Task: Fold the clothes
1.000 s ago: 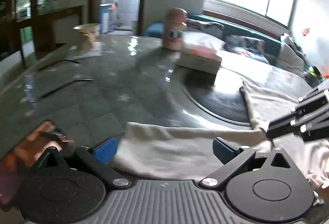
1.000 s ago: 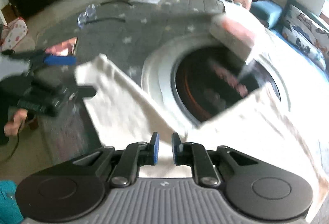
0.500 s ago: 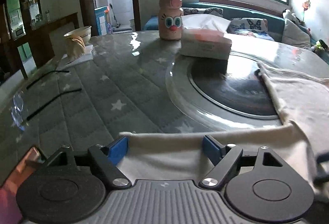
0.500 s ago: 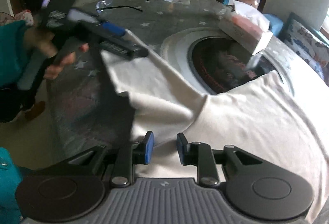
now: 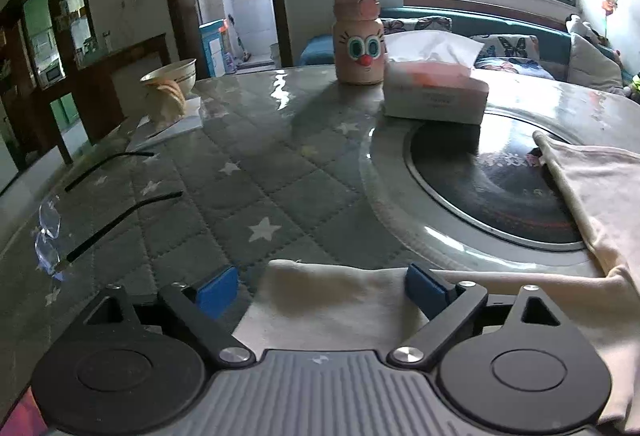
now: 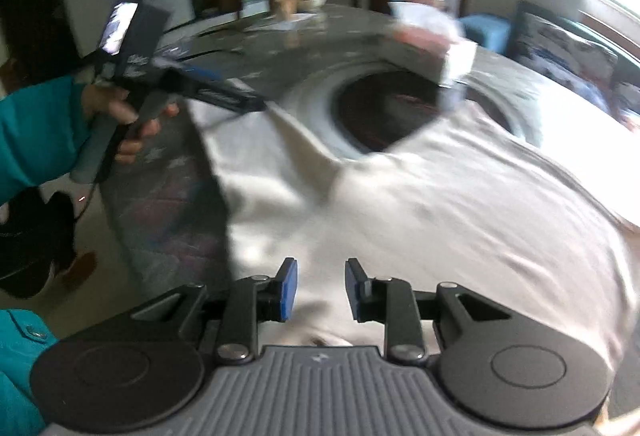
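While I look along both wrists:
Surface: grey, star-quilted.
Shirt: spread on it.
Left gripper: fingers wide apart over a sleeve.
Right gripper: fingers parted.
Room: sofa under window.

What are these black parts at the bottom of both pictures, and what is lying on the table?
They are hand-held grippers; a person holds one in each hand, and each carries a camera looking along its fingers. One picture is from the left gripper, one from the right gripper. Both are open, holding nothing. A cream garment lies spread on the round table. Behind it stand a tissue box, a pink bottle with a face and a bowl; glasses lie left.
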